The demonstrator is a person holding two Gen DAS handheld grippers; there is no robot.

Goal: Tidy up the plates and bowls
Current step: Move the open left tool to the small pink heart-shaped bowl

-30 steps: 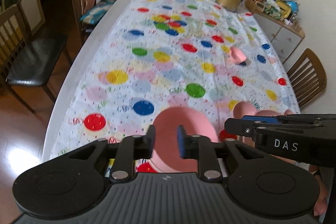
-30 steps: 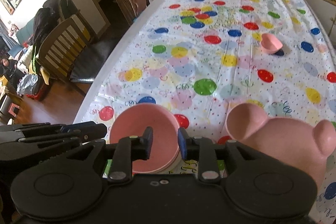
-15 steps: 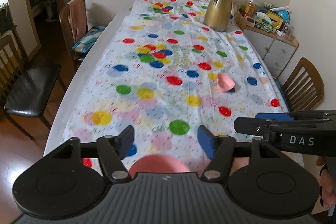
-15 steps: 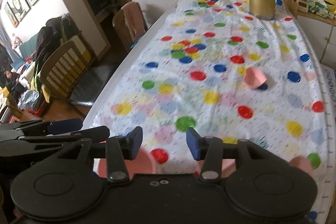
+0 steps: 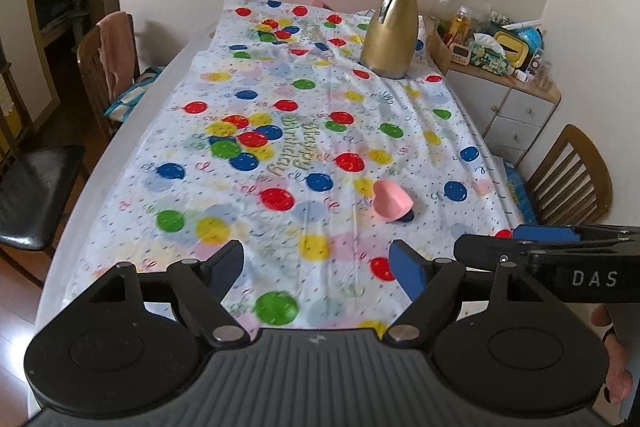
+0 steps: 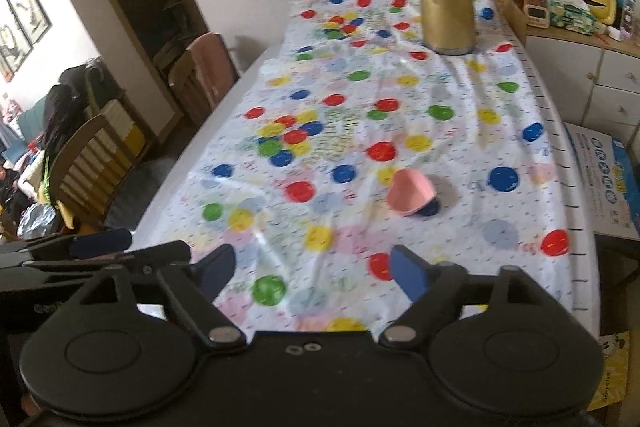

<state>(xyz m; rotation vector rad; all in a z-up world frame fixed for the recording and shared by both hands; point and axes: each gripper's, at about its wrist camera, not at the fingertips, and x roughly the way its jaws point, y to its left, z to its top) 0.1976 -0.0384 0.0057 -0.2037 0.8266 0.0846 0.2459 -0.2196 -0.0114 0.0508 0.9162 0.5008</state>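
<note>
Pink heart bowl [image 5: 391, 201] sits far right; both grippers [image 5: 318, 265] [image 6: 310, 267], jaws just opening, empty; only right view shows pictures [image 6: 24, 23].

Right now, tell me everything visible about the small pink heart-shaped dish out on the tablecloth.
The heart-shaped dish is small, pale pink with a matte, plastic-like look. It is empty, with a shallow hollow and a plain rim. It sits tilted, its opening turned toward the left of both views, resting on the balloon-print tablecloth partly over a dark blue balloon. It lies right of the table's middle, well short of the gold jug. Nothing else touches it; both grippers are apart from it.
</note>
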